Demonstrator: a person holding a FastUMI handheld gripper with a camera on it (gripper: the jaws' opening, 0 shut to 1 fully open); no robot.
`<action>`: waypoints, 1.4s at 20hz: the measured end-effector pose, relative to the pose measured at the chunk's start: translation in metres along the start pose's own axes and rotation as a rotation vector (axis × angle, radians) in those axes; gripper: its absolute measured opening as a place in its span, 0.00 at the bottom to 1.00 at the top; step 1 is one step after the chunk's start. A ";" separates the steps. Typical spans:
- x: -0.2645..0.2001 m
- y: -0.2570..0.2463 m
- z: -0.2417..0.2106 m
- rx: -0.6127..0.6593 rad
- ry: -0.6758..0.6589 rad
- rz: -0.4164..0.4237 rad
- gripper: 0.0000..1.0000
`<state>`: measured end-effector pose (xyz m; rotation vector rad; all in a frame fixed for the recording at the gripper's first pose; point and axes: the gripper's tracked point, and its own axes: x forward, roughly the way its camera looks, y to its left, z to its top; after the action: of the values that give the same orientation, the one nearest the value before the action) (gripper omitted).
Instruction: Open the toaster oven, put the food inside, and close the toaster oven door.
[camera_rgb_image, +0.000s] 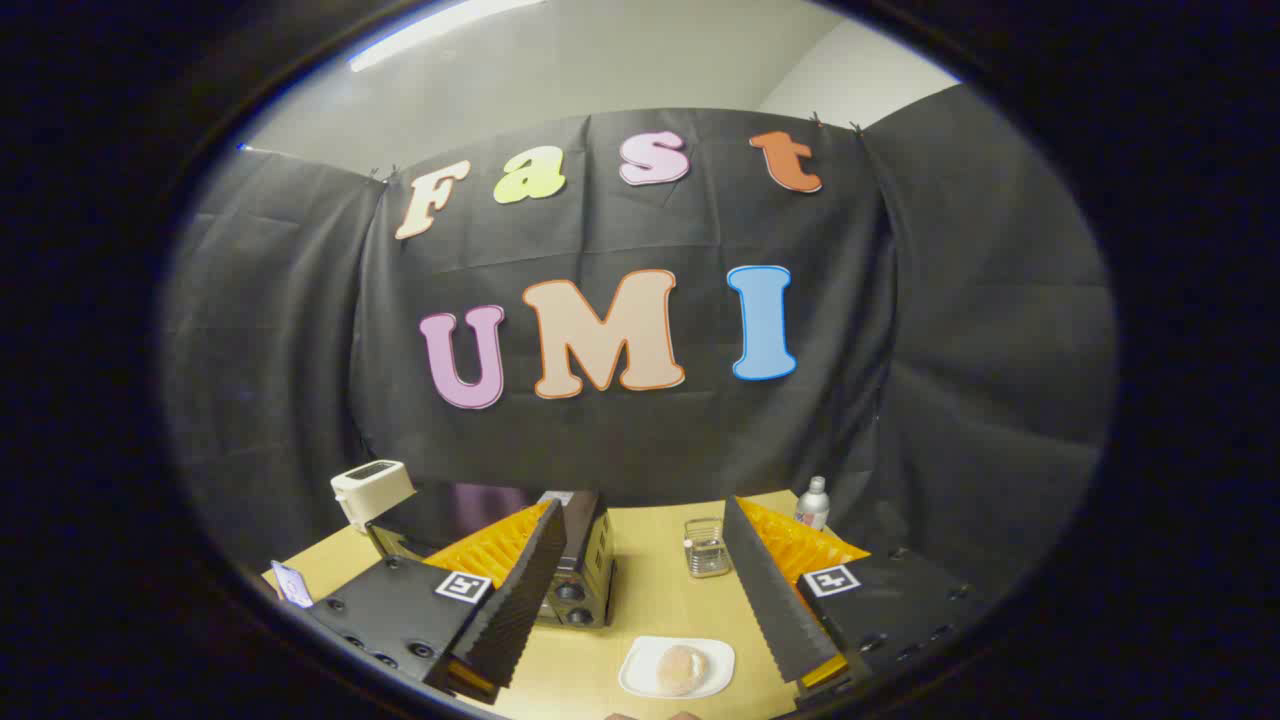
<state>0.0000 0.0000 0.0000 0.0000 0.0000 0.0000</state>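
Observation:
My gripper (640, 545) hangs open above the wooden table (655, 600), its two fingers spread wide with nothing between them. Between and below the fingers lies a white plate (640, 688) with a round brownish piece of food (682, 669) on it. The dark toaster oven (580, 565) stands just behind my left finger, which covers much of it. Its knobs show on the right side of its front, and whether the door is open or closed is hidden.
A white pop-up toaster (371, 492) stands at the far left of the table. A glass jar (706, 547) is between the fingers, farther back, and a bottle (812, 503) stands beyond my right finger. A small card (291, 584) lies at the left edge.

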 end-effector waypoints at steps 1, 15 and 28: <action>0.001 0.004 0.005 -0.006 -0.009 -0.005 0.97; 0.007 0.012 0.022 -0.027 -0.049 -0.040 0.97; 0.018 0.041 0.010 -0.002 -0.036 -0.038 0.97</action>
<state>0.0181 0.0407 0.0101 -0.0024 -0.0361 -0.0380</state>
